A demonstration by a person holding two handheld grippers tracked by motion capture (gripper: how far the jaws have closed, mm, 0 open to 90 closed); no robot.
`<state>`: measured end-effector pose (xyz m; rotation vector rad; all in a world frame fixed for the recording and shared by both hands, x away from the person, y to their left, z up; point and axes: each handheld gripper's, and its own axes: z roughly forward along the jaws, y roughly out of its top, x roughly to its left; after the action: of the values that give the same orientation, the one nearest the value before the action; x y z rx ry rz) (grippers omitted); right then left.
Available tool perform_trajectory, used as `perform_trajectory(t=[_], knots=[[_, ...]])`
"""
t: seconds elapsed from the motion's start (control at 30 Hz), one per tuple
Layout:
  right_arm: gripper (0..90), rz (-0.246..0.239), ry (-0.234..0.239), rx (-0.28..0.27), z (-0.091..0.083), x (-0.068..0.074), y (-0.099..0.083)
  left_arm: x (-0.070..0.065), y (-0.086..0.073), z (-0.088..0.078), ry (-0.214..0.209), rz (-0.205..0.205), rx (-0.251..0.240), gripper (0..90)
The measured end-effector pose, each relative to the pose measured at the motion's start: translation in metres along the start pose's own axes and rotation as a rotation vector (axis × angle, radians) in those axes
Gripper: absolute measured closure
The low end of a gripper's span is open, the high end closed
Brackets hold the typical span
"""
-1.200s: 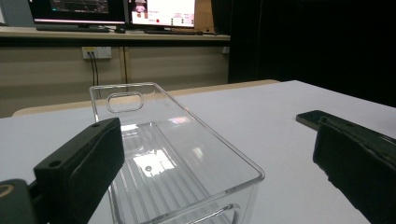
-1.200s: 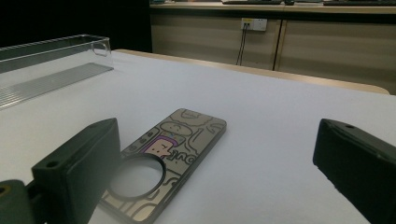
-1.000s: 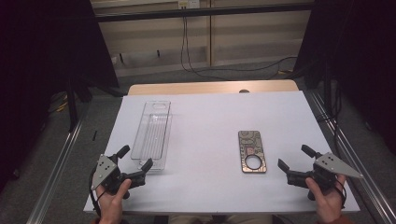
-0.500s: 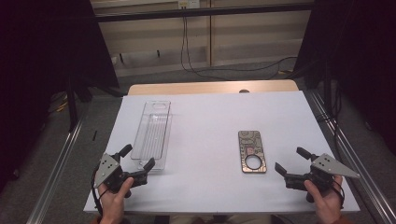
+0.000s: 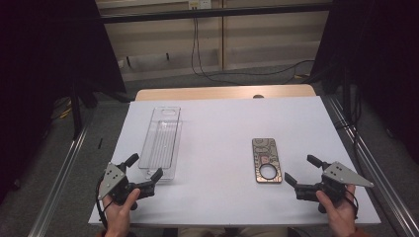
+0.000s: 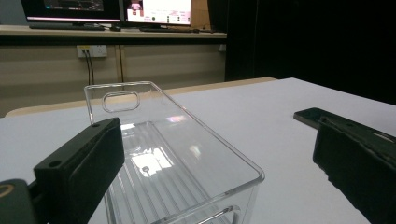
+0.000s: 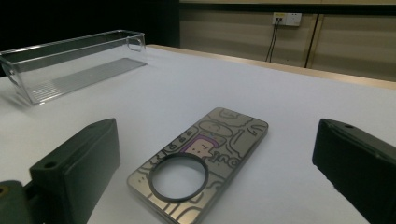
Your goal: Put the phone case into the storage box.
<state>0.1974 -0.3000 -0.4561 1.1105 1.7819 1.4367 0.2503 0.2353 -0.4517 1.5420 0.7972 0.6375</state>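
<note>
A clear plastic bin (image 5: 162,140) lies lengthwise on the left half of the white table (image 5: 222,118). A patterned phone case (image 5: 267,160) with a round ring lies flat right of centre. My left gripper (image 5: 145,166) is open at the bin's near end, and the bin (image 6: 177,154) shows between its jaws with nothing gripped. My right gripper (image 5: 300,168) is open just right of the case, a short way off it. In the right gripper view the case (image 7: 219,135) lies flat between and ahead of the jaws, the bin (image 7: 70,60) far left.
Metal rails (image 5: 59,173) run along both sides of the table, and a wooden edge (image 5: 222,93) borders its far side. Cables (image 5: 207,69) hang down the back wall. In the left gripper view the case (image 6: 312,115) is a dark slab at right.
My right gripper has slid a little to the left, toward the phone case. The left gripper has barely shifted. Both stay open.
</note>
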Motion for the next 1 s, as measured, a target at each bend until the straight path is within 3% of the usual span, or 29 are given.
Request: perform_trajectory(t=[0.1, 0.23, 0.27, 0.5, 0.8, 0.83, 1.0], knots=[[0.0, -0.01, 0.028, 0.006, 0.002, 0.0, 0.002, 0.0, 0.0, 0.0, 0.003, 0.002, 0.001, 2.1], [0.0, 0.003, 0.033, 0.004, 0.005, 0.002, 0.006, -0.002, 0.0, 0.0, 0.011, 0.006, 0.007, 2.1], [0.0, -0.016, 0.039, 0.009, 0.006, 0.002, 0.007, -0.002, 0.0, 0.0, 0.011, 0.002, 0.004, 2.1], [1.4, -0.023, 0.069, 0.023, 0.02, 0.0, 0.013, -0.001, 0.0, 0.001, -0.001, 0.005, 0.007, 2.1], [3.1, -0.019, 0.078, 0.04, 0.036, -0.003, 0.016, -0.002, -0.001, 0.002, 0.004, 0.001, 0.015, 2.1], [6.8, -0.014, 0.081, 0.029, 0.037, -0.002, 0.017, -0.001, -0.002, 0.002, -0.003, 0.005, 0.017, 2.1], [7.2, -0.012, 0.076, 0.01, 0.042, -0.002, 0.022, -0.002, -0.002, 0.003, -0.005, 0.005, 0.023, 2.1]])
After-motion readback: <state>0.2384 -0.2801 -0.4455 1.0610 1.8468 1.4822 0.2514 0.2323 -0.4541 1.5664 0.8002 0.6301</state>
